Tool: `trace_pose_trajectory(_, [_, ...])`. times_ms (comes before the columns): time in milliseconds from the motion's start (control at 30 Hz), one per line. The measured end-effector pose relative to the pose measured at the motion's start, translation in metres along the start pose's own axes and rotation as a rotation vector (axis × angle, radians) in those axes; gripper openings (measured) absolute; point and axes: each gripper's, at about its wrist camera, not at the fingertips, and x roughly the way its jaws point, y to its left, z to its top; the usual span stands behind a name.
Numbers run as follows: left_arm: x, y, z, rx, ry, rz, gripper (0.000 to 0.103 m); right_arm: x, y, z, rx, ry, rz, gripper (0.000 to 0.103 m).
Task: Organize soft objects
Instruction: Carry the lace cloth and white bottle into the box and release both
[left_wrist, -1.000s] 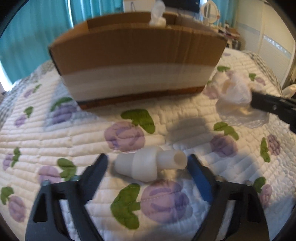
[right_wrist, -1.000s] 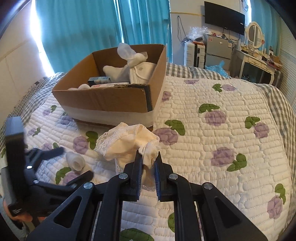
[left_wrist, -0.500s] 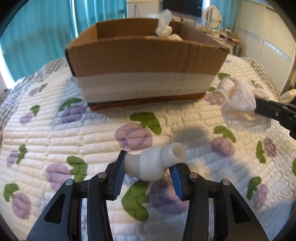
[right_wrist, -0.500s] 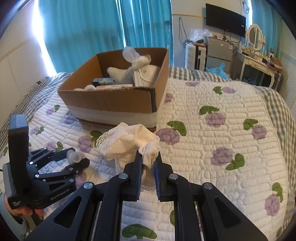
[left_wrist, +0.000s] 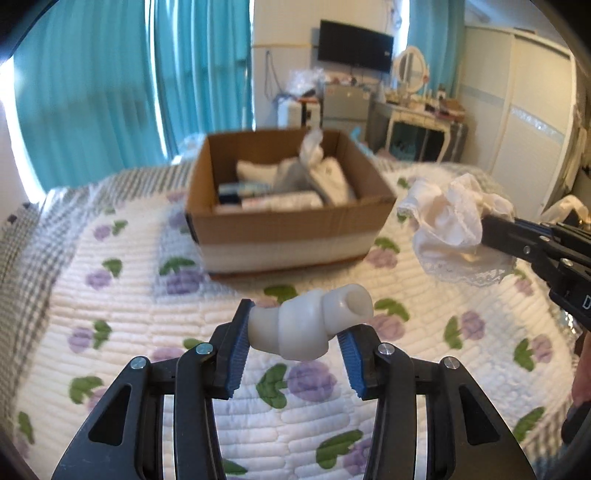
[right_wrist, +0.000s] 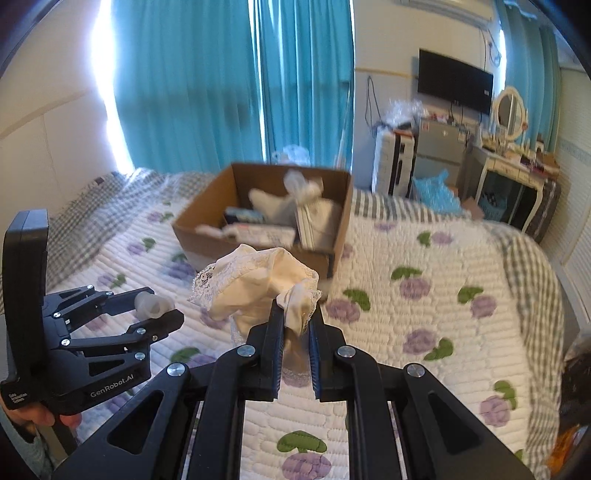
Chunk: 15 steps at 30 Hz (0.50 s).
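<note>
My left gripper (left_wrist: 293, 325) is shut on a white soft rolled object (left_wrist: 308, 323) and holds it above the quilt; it also shows in the right wrist view (right_wrist: 153, 304). My right gripper (right_wrist: 297, 319) is shut on a cream lace-trimmed cloth (right_wrist: 258, 284), lifted off the bed; that cloth shows at the right of the left wrist view (left_wrist: 452, 229). An open cardboard box (left_wrist: 291, 232) with several soft items inside stands on the bed ahead, also in the right wrist view (right_wrist: 207, 218).
The bed carries a white quilt with purple flowers (left_wrist: 129, 295). Teal curtains (right_wrist: 229, 81) hang behind the box. A dresser with a mirror (right_wrist: 511, 110), a TV and cluttered furniture stand at the back right.
My left gripper closed on the white rolled object and lifted it off the quilt. Both grippers rose, so the box's inside is now in view. The right gripper kept its hold on the cloth.
</note>
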Motion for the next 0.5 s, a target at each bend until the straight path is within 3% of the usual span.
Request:
trace_pose_trajectory(267, [-0.029, 0.005, 0.044, 0.018, -0.073, 0.034, 0.044, -0.033, 0.01, 0.036, -0.045, -0.081, -0.003, 0.011])
trace_pose_trajectory(500, [-0.023, 0.014, 0.088, 0.034, -0.15, 0.08, 0.044, -0.02, 0.01, 0.078, -0.102, -0.127, -0.029, 0.011])
